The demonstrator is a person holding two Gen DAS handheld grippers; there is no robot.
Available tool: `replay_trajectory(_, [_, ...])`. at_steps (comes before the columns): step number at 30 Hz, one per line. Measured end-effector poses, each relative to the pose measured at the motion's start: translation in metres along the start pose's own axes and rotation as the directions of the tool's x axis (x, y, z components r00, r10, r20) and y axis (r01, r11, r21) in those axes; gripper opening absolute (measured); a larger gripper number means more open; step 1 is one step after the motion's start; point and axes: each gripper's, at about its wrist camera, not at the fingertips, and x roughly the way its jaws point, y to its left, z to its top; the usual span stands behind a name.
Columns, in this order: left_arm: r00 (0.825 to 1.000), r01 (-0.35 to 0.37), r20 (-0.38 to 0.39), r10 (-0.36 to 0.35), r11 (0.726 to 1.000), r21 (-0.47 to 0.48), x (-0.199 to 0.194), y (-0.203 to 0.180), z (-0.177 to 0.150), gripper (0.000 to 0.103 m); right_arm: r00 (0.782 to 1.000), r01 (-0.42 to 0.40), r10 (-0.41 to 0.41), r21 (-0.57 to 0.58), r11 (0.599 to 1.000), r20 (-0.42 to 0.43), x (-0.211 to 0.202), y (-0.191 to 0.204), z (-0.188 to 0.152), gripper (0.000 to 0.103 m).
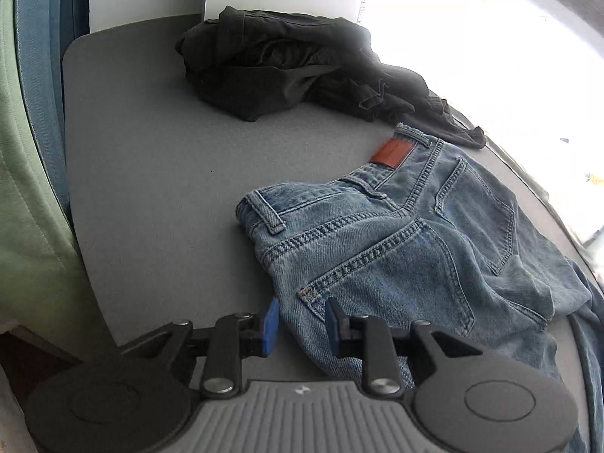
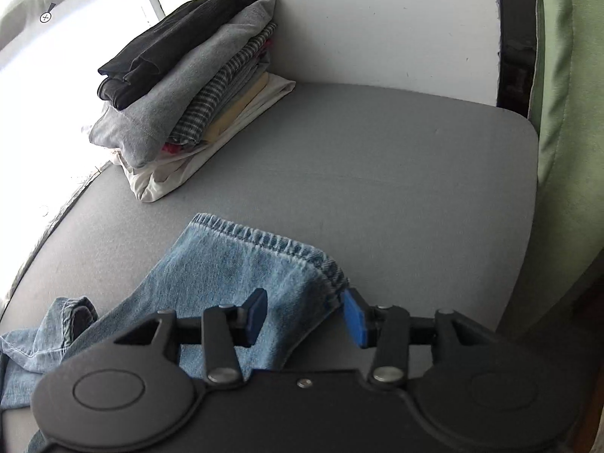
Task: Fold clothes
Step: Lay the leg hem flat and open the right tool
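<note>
So I've got the blue jeans [image 1: 396,249] spread on the grey table [image 1: 151,188], back side up, pockets and the brown waistband patch [image 1: 390,153] showing. My left gripper [image 1: 302,324] sits at the near edge of the table with its blue pads spread apart, the side seam edge of the jeans just below the waist lying in the gap, not pinched. My right gripper [image 2: 305,315] is also spread, wider actually, with the hem end of one jeans leg [image 2: 249,260] lying between the pads; the right pad [image 2: 354,317] is just beside the hem corner. The other leg's cuff [image 2: 77,315] is bunched up off to the left. A crumpled black garment [image 1: 302,71] lies toward the table's far edge. By the wall in the right view there's a stack of folded clothes [image 2: 188,87].
</note>
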Motion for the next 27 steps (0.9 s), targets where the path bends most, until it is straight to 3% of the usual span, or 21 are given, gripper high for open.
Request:
replay_trajectory(2, [1.0, 0.025, -0.013, -0.025, 1.0, 0.017, -0.002, -0.01, -0.004, 0.034, 1.0, -0.012, 0.014, 0.049, 0.999, -0.027, 0.007, -0.007, 0.0, 0.047])
replay_trajectory(5, [0.997, 0.061, -0.049, -0.059, 0.997, 0.043, 0.002, -0.025, -0.012, 0.035, 0.992, -0.074, 0.093, 0.216, 0.973, -0.081, 0.028, -0.019, -0.003, 0.047])
replay_trajectory(8, [0.992, 0.097, -0.086, -0.091, 0.993, 0.068, 0.007, -0.04, -0.019, 0.035, 0.987, -0.118, 0.148, 0.343, 0.932, -0.063, 0.038, -0.025, -0.001, 0.048])
replay_trajectory(9, [0.991, 0.106, -0.094, -0.098, 0.991, 0.082, 0.007, -0.044, -0.021, 0.035, 0.985, -0.137, 0.167, 0.379, 0.915, -0.049, 0.041, -0.027, 0.0, 0.035])
replay_trajectory(10, [0.989, 0.114, -0.101, -0.104, 0.989, 0.096, 0.008, -0.049, -0.023, 0.036, 0.976, -0.189, 0.215, 0.412, 0.892, -0.017, 0.041, -0.029, 0.002, 0.007])
replay_trajectory(12, [0.988, 0.12, -0.109, -0.107, 0.986, 0.119, 0.009, -0.054, -0.025, 0.037, 0.943, -0.324, 0.32, 0.465, 0.824, 0.089, 0.032, -0.033, 0.004, 0.007])
replay_trajectory(14, [0.988, 0.121, -0.114, -0.105, 0.983, 0.139, 0.009, -0.057, -0.029, 0.041, 0.913, -0.406, 0.368, 0.465, 0.786, 0.175, 0.019, -0.034, 0.003, 0.007])
replay_trajectory(15, [0.988, 0.121, -0.116, -0.104, 0.981, 0.149, 0.009, -0.059, -0.03, 0.042, 0.919, -0.394, 0.353, 0.459, 0.796, 0.175, 0.016, -0.034, 0.002, 0.007])
replay_trajectory(16, [0.987, 0.12, -0.122, -0.101, 0.98, 0.157, 0.009, -0.059, -0.033, 0.043, 0.938, -0.345, 0.311, 0.446, 0.826, 0.15, 0.015, -0.033, 0.001, 0.007])
replay_trajectory(18, [0.987, 0.114, -0.134, -0.09, 0.977, 0.181, 0.011, -0.059, -0.037, 0.044, 0.984, -0.172, 0.175, 0.383, 0.907, 0.028, 0.025, -0.033, -0.004, 0.008])
replay_trajectory(20, [0.986, 0.108, -0.145, -0.079, 0.973, 0.206, 0.013, -0.06, -0.042, 0.044, 0.994, -0.087, 0.101, 0.3, 0.95, -0.029, 0.029, -0.032, -0.007, 0.015])
replay_trajectory(22, [0.986, 0.105, -0.15, -0.072, 0.969, 0.225, 0.013, -0.061, -0.043, 0.05, 0.998, -0.048, 0.054, 0.236, 0.97, -0.019, 0.022, -0.027, -0.005, 0.04])
replay_trajectory(23, [0.986, 0.106, -0.152, -0.072, 0.968, 0.229, 0.013, -0.062, -0.043, 0.057, 0.999, -0.026, 0.029, 0.193, 0.981, -0.013, 0.018, -0.023, -0.003, 0.046])
replay_trajectory(27, [0.986, 0.101, -0.155, -0.062, 0.961, 0.258, 0.013, -0.072, -0.041, 0.066, 0.999, 0.029, -0.03, 0.02, 0.999, 0.044, 0.001, 0.002, 0.007, 0.049])
